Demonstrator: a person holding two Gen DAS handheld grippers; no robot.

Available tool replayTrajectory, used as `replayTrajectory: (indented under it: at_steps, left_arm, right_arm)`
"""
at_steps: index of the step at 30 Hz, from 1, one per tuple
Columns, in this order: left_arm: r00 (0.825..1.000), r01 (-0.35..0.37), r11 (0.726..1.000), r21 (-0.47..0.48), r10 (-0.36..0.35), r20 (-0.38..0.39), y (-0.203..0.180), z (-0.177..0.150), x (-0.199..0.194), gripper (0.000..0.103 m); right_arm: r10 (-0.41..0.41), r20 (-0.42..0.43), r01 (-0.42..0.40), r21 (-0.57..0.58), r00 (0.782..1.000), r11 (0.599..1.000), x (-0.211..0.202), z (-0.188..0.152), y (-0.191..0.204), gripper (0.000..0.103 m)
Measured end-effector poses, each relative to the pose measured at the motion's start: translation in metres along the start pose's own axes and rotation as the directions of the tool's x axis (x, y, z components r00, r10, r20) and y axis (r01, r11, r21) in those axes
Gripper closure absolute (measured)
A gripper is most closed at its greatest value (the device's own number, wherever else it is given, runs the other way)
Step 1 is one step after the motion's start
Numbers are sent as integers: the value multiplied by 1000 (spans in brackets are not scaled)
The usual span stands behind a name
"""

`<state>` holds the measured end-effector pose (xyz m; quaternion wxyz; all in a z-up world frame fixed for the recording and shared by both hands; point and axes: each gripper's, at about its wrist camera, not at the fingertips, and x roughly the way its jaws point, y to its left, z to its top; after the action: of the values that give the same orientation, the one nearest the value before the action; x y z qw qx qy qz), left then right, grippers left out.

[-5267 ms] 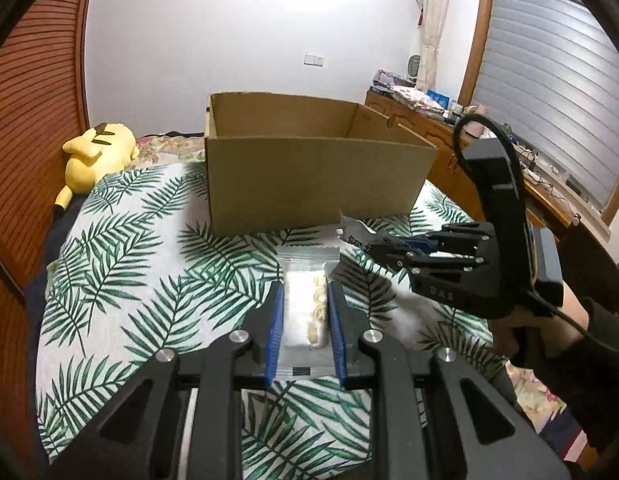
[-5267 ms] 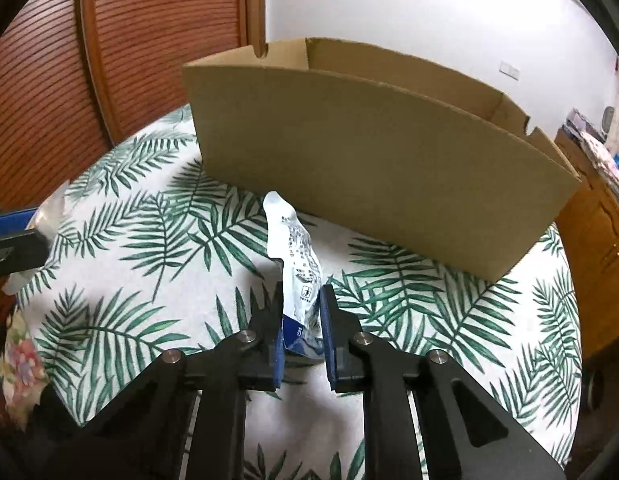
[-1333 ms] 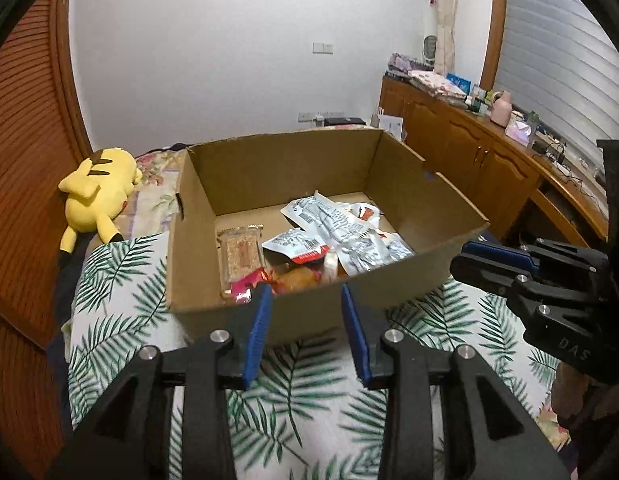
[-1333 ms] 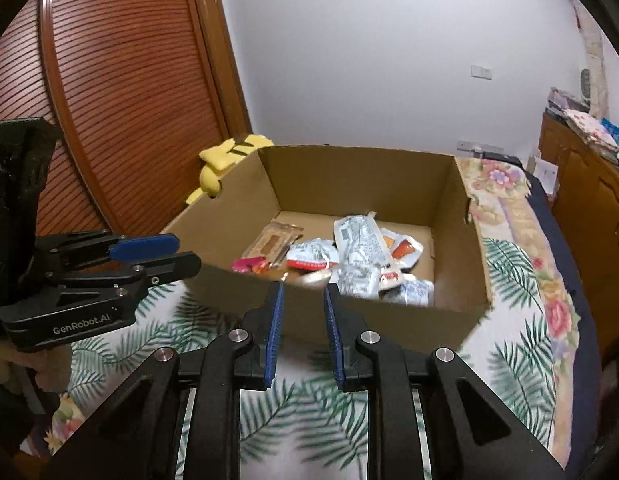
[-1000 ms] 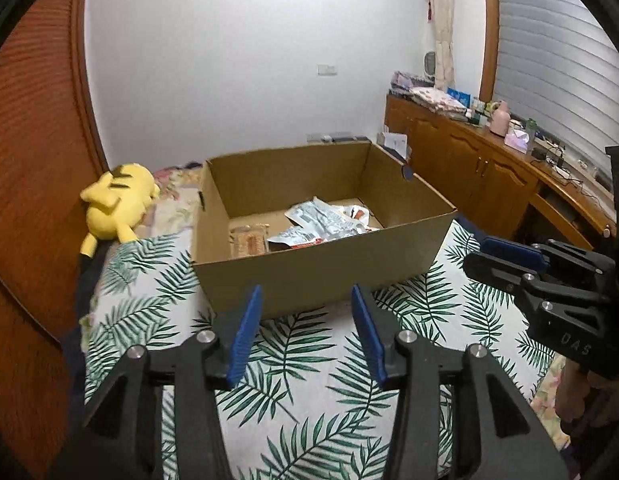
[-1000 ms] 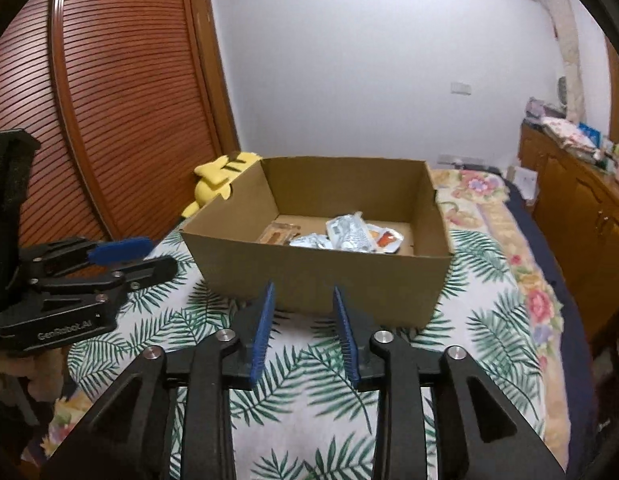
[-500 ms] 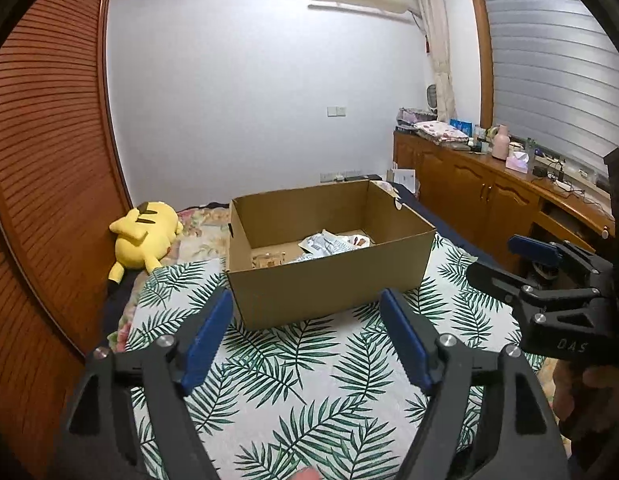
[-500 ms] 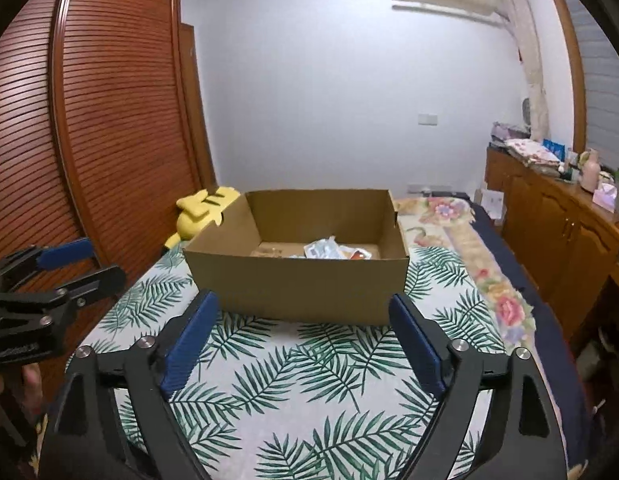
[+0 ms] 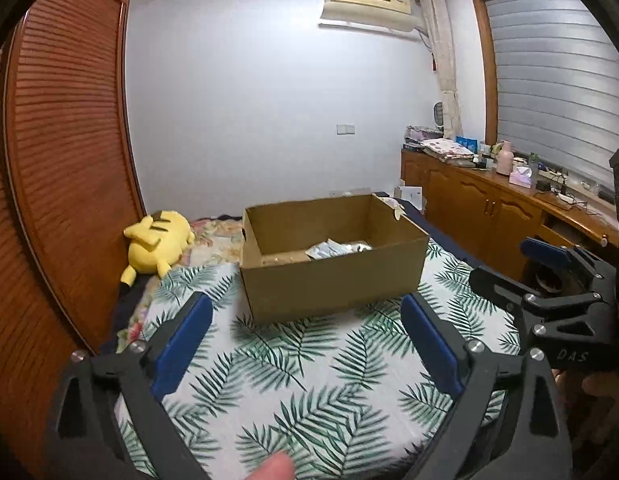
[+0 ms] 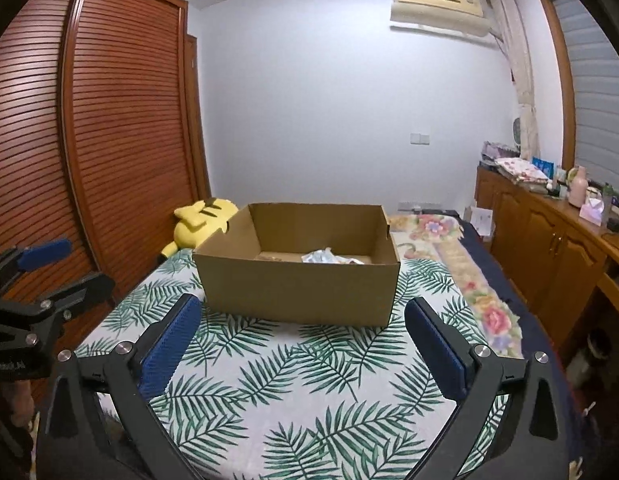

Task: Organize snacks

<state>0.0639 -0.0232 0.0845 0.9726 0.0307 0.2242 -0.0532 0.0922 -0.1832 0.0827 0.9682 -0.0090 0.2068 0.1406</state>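
Room: a bedroom with a pale wall, a slatted wooden wardrobe [image 10: 121,128] on one side and a long wooden cabinet [image 9: 497,216] under a shuttered window on the other; an air conditioner [image 9: 367,6] hangs high on the wall.
Surface: a bed covered by a white sheet with green palm leaves [image 10: 309,380]; a flowered quilt [image 10: 441,236] shows beyond it.
Box: an open cardboard box [image 10: 297,284] stands on the leaf sheet, near its far end, upright with the top open.
Snacks: silvery and pale snack packets [image 10: 329,258] lie on the floor of the box, mostly hidden behind its near wall; in the left view the same packets [image 9: 337,248] show toward the box's right half. What each packet is cannot be made out.
Toy: a yellow plush toy [image 9: 159,242] lies on the bed just left of the box, by the wardrobe.
Left claw: the left gripper [image 9: 305,324] has its blue-padded jaws spread wide and opening further, with nothing between them but bare sheet. The box sits ahead of it and well apart, centred in the gap.
Right claw: the right gripper [image 10: 299,320] is likewise released, jaws opening wide and holding nothing. The box lies ahead, apart from the pads, framed between the two fingers.
Claws together: each shows at the edge of the other's view, side by side before the box.
Person: a fingertip [image 9: 273,466] shows at the bottom edge of the left view.
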Motion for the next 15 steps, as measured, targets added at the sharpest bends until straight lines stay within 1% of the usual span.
replayTrajectory:
  at_steps: [4,7,11,15]
  left_arm:
    - [999,-38,999,0,38,23,-4,-12,-14,7]
    - [999,-43,999,-3,43,30,-4,-18,-24,7]
    - [996,-74,997,-22,75,50,-4,-26,-39,7]
    - [996,-72,996,-55,74,46,-3,-36,-47,7]
  right_arm:
    - [-5,5,5,-1,1000,1000,-12,-6,1,0]
    - [-14,14,14,0,1000,1000,-21,-11,2,0]
    - [-29,26,28,6,999,1000,-37,-21,3,0]
    - [-39,33,39,7,999,999,-52,-33,3,0]
